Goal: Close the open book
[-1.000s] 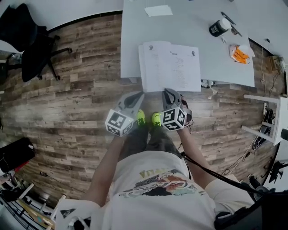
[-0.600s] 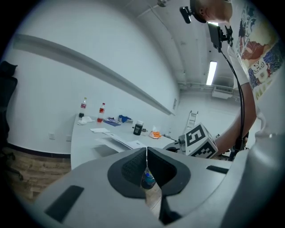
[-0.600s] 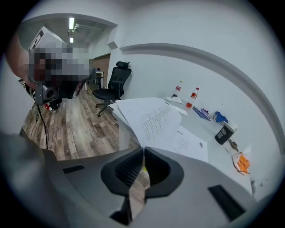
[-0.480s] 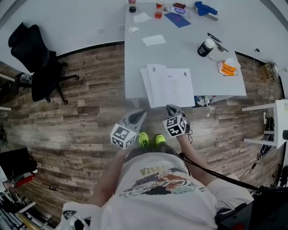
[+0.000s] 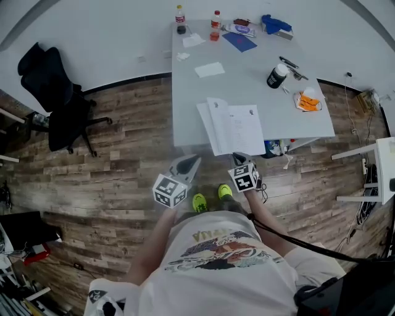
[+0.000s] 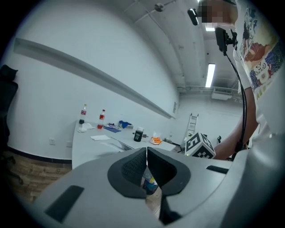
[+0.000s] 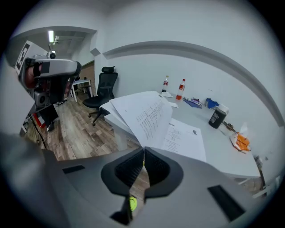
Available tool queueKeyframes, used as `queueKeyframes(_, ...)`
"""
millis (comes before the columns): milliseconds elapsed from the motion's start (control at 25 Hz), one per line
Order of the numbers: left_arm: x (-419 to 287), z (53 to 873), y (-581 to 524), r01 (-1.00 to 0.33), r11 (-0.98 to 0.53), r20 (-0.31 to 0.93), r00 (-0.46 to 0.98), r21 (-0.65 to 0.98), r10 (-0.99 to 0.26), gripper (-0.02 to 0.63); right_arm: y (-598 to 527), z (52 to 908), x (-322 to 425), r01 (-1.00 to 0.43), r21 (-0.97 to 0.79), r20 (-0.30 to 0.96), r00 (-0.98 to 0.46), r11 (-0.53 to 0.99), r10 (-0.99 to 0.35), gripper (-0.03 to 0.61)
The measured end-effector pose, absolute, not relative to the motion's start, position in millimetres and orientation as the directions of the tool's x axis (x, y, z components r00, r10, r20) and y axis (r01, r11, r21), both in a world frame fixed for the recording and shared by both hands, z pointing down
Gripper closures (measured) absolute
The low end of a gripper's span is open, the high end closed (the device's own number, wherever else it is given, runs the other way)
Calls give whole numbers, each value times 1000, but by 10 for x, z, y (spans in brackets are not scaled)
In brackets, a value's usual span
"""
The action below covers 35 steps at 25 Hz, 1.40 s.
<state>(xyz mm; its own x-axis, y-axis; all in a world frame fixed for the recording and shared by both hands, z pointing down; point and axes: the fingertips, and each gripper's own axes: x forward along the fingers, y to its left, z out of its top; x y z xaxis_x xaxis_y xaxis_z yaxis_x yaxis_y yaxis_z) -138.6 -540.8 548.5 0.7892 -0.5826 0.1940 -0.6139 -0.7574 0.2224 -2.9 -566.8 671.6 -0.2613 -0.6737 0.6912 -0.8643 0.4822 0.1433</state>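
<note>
The open book lies at the near edge of the white table, its printed pages facing up. My right gripper is at the book's near edge. In the right gripper view this gripper is shut, and a lifted page rises from between its pads and curls up to the left. My left gripper hangs left of the book, off the table edge. Seen in its own view, the left gripper is shut with nothing between its pads.
Farther back on the table are a black bottle, an orange packet, a loose paper, two drink bottles and blue items. A black office chair stands on the wood floor at left. My green shoes are below.
Both grippers have risen a little and the right one has rolled at the book's near edge. The view has pulled back, so more of the table's far end shows.
</note>
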Motion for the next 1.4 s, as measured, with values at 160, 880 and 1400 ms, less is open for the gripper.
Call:
queueKeyframes(160,-1245,5490,-5448,-608,-762,197,794,224,-575,600,-5671,6716,108,-887,97,684,-270,452,-677,554)
queueKeyframes(880,-294,5609,-5937,-586,-778,259,806,228,-532,600,-5734,6961,728,-889,-98,724,-372,447,-581,555)
queueKeyframes(1400,86,5921,-6150,-605,-743,336,789,285,-514,600,-5780,7403,1217,-894,-389,747,-447,223,-493,554)
